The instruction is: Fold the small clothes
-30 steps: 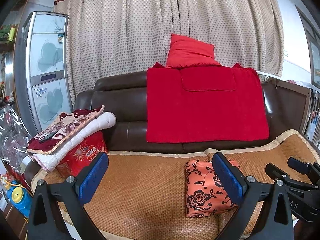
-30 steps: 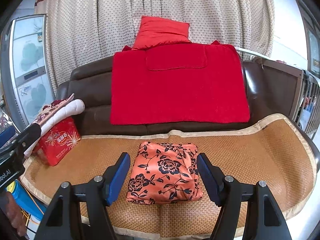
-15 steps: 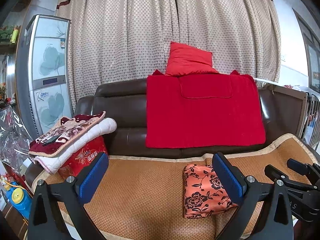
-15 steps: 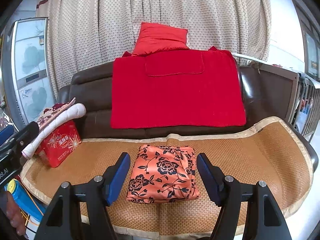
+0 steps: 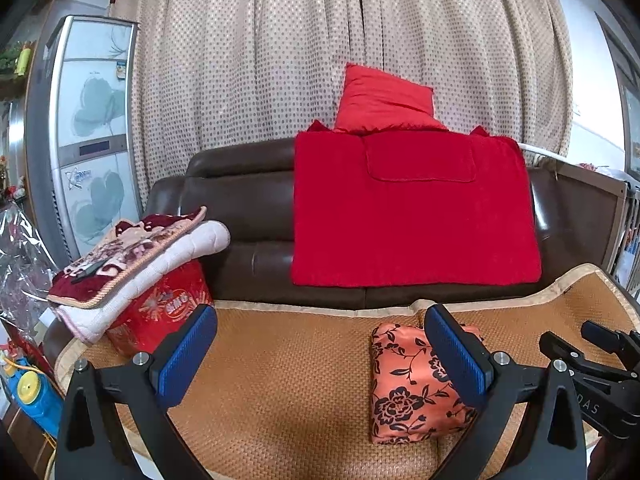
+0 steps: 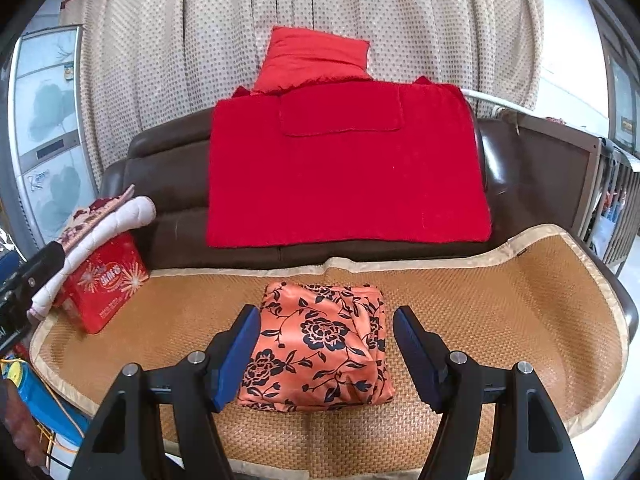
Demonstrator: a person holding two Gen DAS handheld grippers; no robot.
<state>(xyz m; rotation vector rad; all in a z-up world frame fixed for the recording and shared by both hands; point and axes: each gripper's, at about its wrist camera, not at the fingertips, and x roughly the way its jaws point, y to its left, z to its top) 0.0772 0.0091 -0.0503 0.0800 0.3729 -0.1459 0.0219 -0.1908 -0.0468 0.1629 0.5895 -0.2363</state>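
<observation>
A: How far along would you say the folding is?

B: It looks done, or nearly so. The orange cloth (image 6: 320, 344) with the black flower print lies as a compact, roughly square bundle on the woven mat (image 6: 500, 320) that covers the sofa seat. No loose sleeve or hem hangs out that I can see

A: Is anything holding it?

B: No. The right gripper (image 6: 326, 354) hangs in front of it with its fingers wide apart and nothing between them; the bundle shows in the gap but lies on the mat beyond the tips. The left gripper (image 5: 320, 354) is also spread wide and empty, and the cloth sits off toward its right finger, partly hidden behind it

A: How does the bundle look?

B: Puffy and thin, a bit shiny, with layered edges showing along its right side and a few creases there. The near edge bulges a little, so I'd guess a press flat might be all that's left

A: Anything near it?

B: A red tin (image 6: 106, 282) under folded blankets (image 6: 100, 220) at the mat's left end, well apart
</observation>
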